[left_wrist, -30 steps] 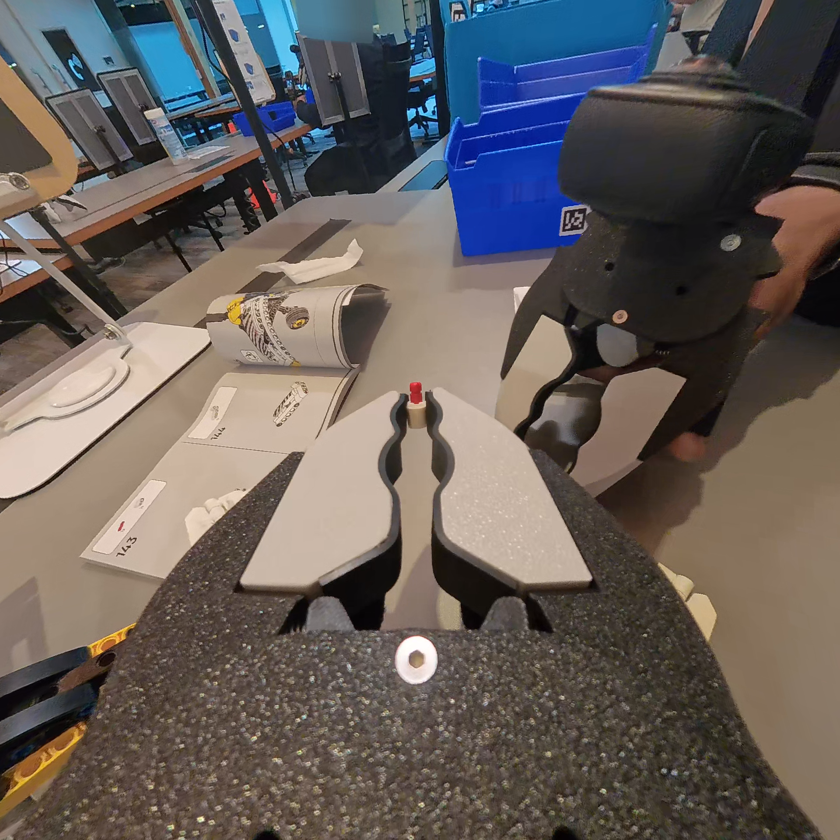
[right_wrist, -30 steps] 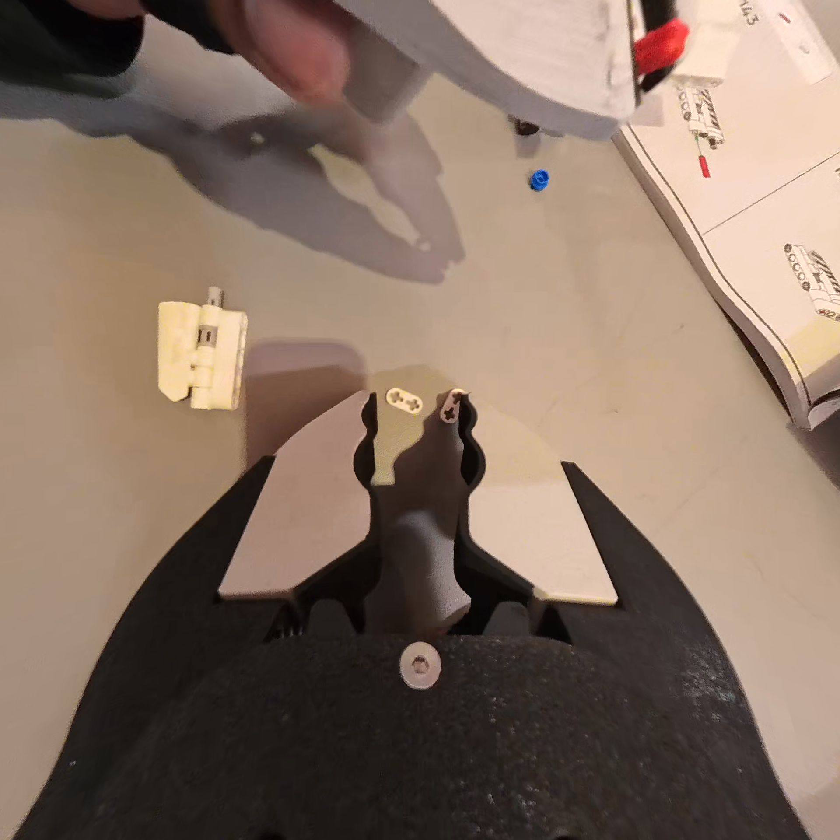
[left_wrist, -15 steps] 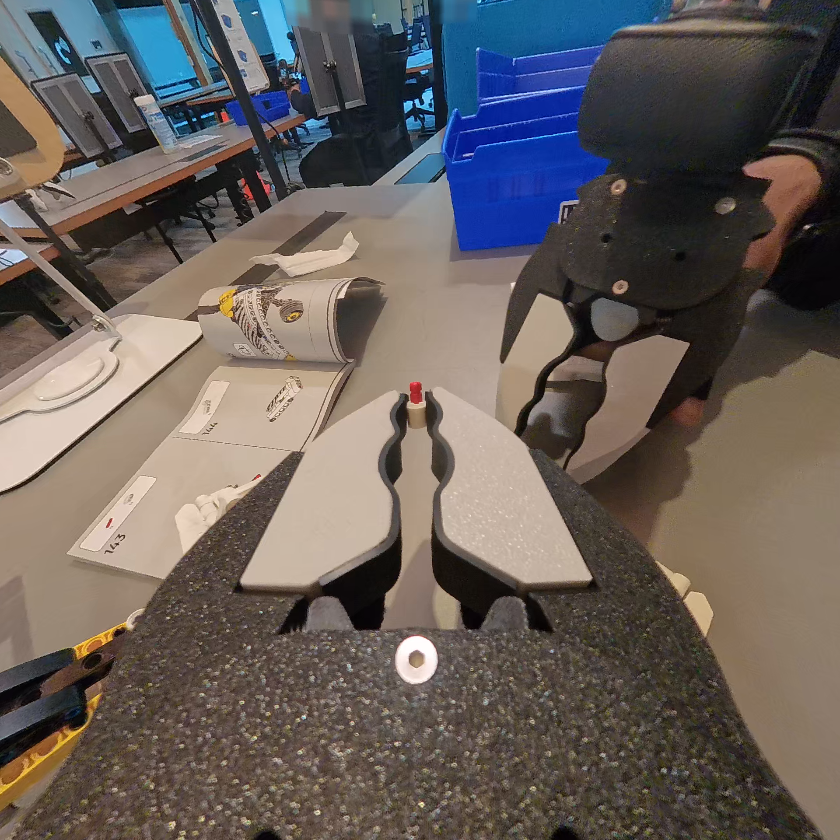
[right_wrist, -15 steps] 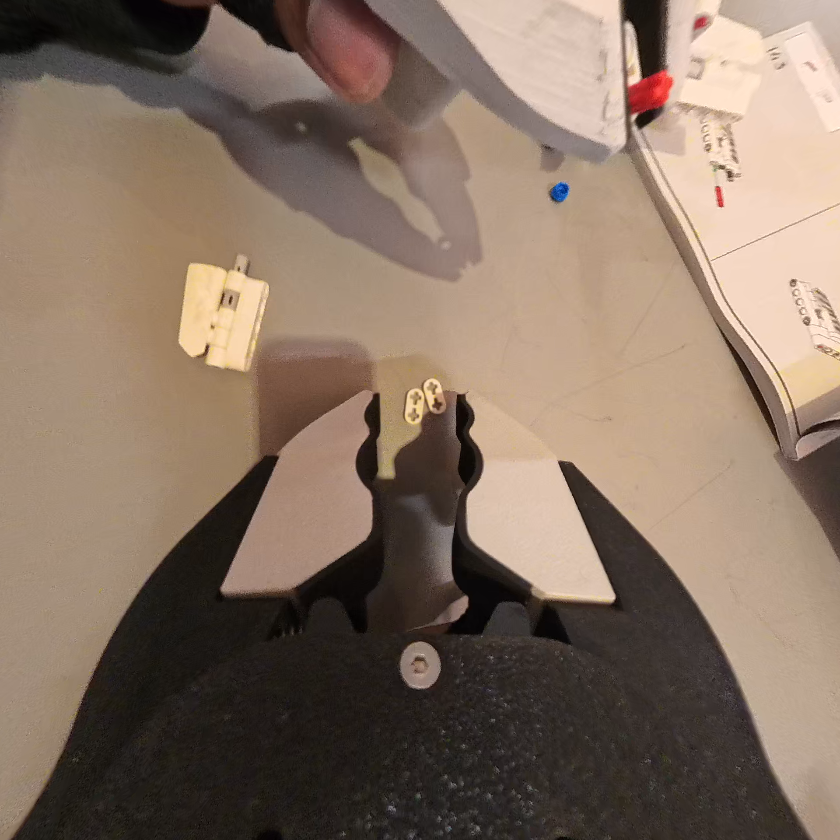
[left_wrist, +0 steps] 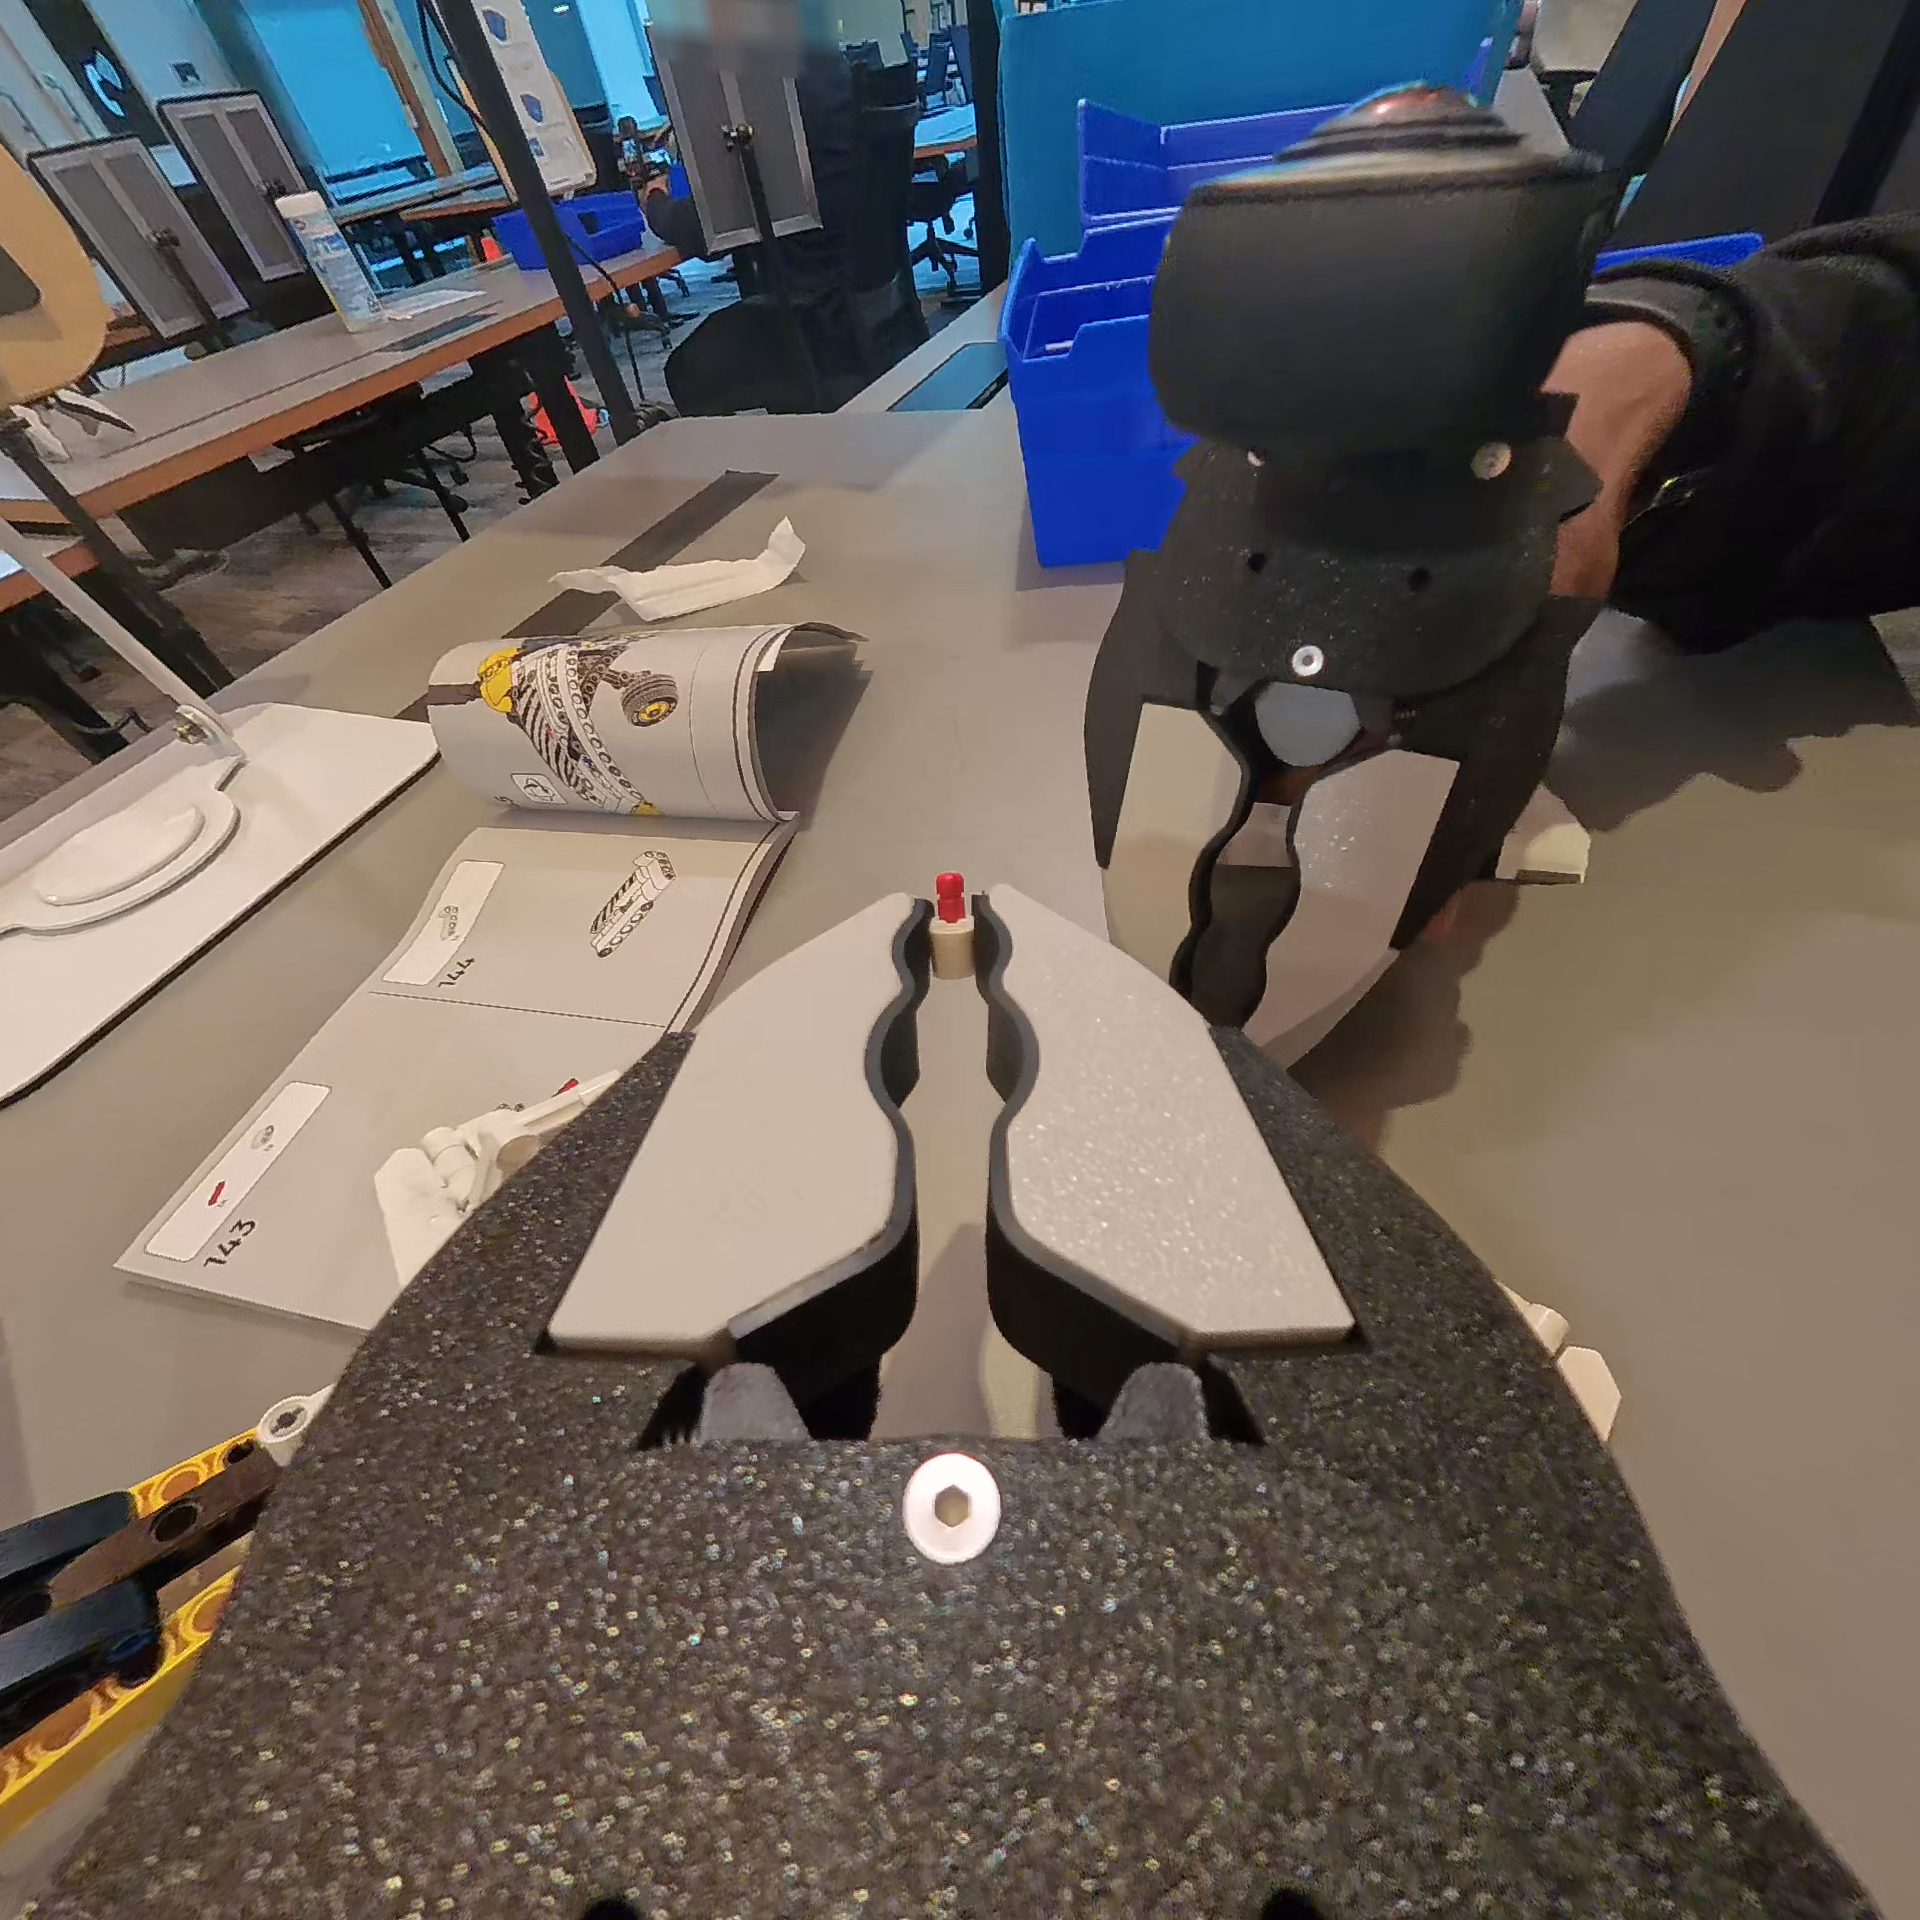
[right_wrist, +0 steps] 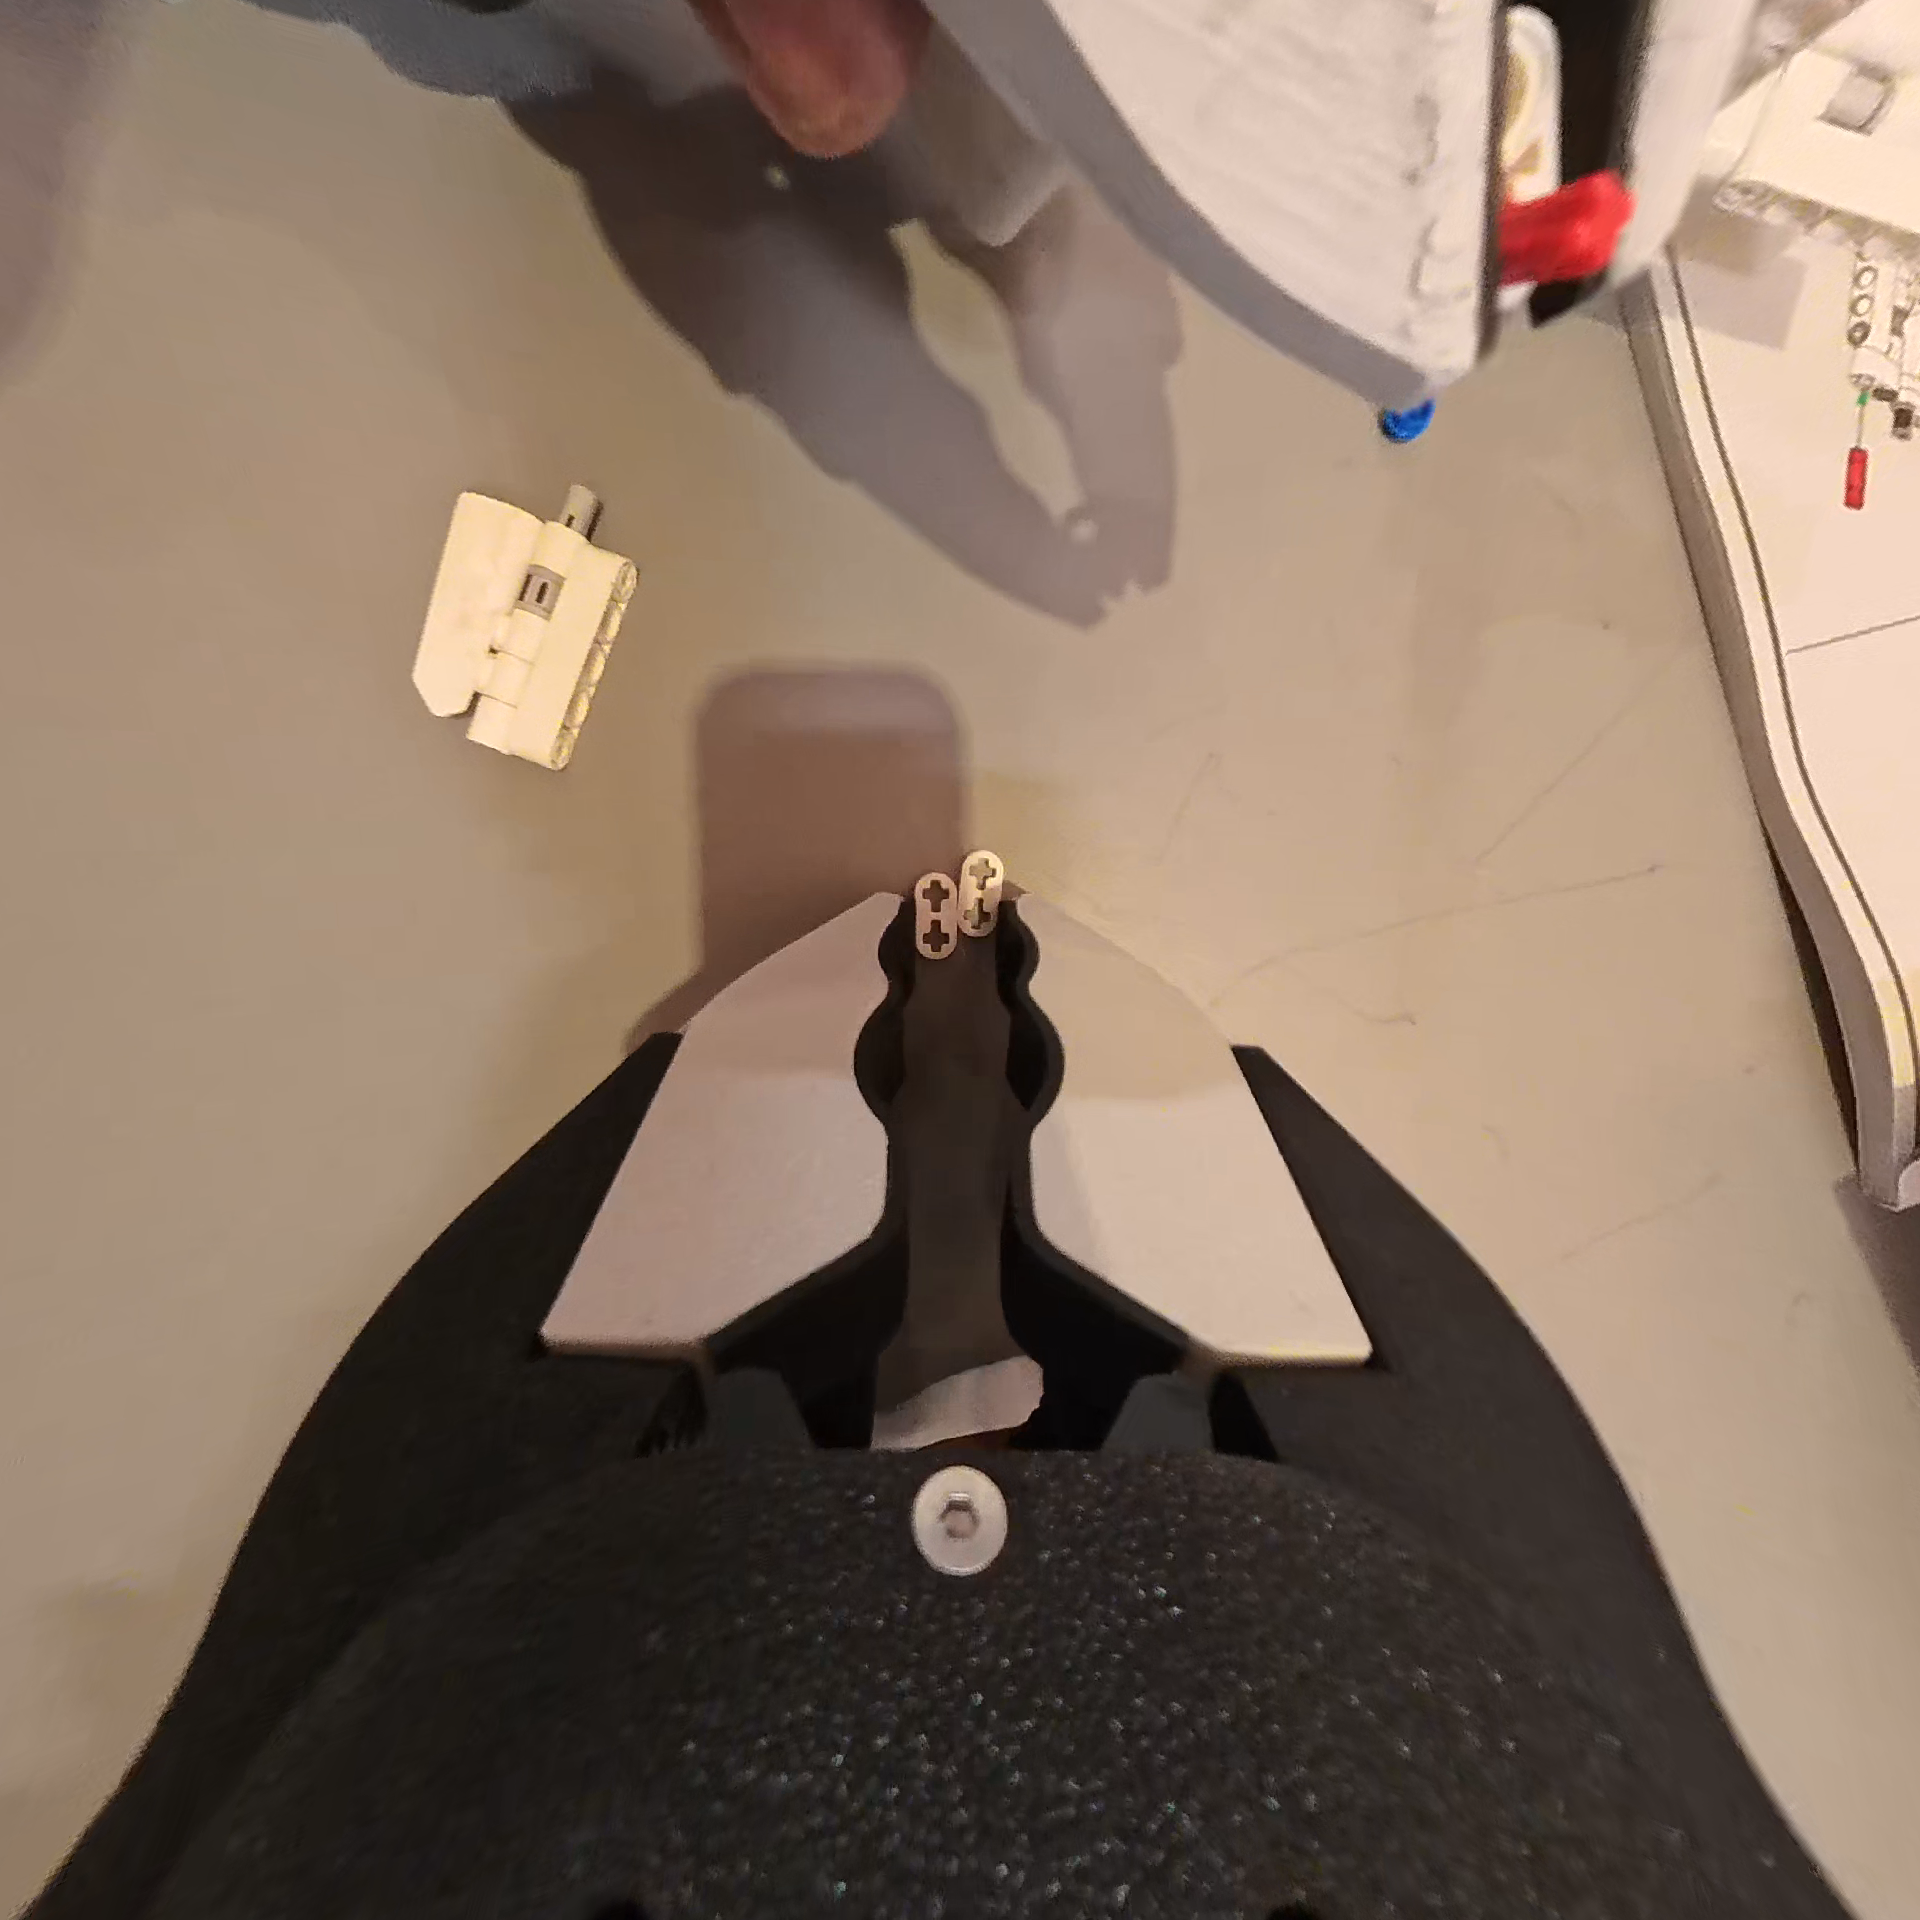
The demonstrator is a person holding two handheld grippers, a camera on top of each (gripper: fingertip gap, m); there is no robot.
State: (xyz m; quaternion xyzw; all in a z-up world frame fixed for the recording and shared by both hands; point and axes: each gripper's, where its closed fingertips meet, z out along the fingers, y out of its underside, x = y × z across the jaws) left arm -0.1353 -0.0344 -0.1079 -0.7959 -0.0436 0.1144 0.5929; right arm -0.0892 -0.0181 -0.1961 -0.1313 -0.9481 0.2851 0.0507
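Note:
My left gripper [left_wrist: 951,914] is shut on a small tan bush [left_wrist: 951,945] with a red pin [left_wrist: 948,896] sticking out past the fingertips. It is held above the grey table [left_wrist: 1610,1143]. In the right wrist view the same gripper [right_wrist: 1351,156] hangs at the top right with the red pin [right_wrist: 1558,234]. My right gripper [right_wrist: 958,914] points down at the table, shut on two small pale two-hole links [right_wrist: 956,904] pressed side by side between its pads. In the left wrist view the right gripper [left_wrist: 1231,992] stands tips-down on the table, held by a hand [left_wrist: 1621,457].
An open instruction booklet [left_wrist: 582,987] lies left with a white assembly [left_wrist: 468,1153] on it. Blue bins [left_wrist: 1091,416] stand behind. A white hinged assembly [right_wrist: 525,623] and a small blue piece [right_wrist: 1403,421] lie on the table. A yellow-and-black build [left_wrist: 83,1610] sits at lower left. About 10 centimetres separates my left fingertips from my right.
My right gripper's fingers have come together and pushed the two loose links side by side between the pads. My left gripper has kept its hold on the bush and pin.

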